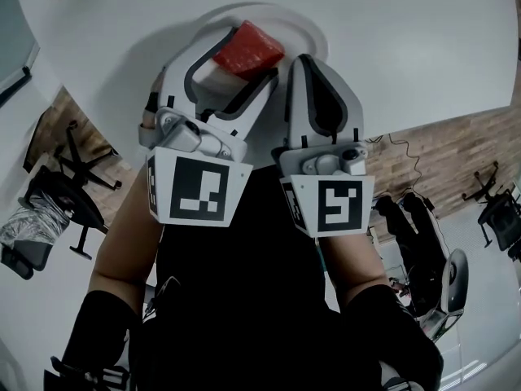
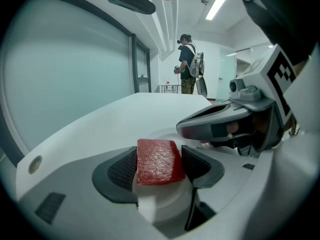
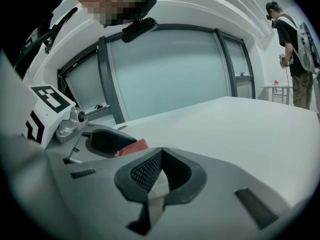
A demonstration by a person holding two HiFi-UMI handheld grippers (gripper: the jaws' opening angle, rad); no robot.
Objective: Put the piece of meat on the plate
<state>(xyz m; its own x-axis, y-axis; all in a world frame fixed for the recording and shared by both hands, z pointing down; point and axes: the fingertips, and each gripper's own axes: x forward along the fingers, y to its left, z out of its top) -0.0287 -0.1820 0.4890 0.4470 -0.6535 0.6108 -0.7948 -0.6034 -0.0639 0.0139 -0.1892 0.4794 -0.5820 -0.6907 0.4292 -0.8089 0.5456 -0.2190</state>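
The piece of meat (image 1: 251, 46) is clamped between the left gripper's (image 1: 242, 55) jaws, held right over the white plate (image 1: 313, 27) at the top middle of the frame, on the tabletop (image 1: 423, 47). The right gripper (image 1: 308, 63) is parked just beside it, jaws pressed together with nothing held.
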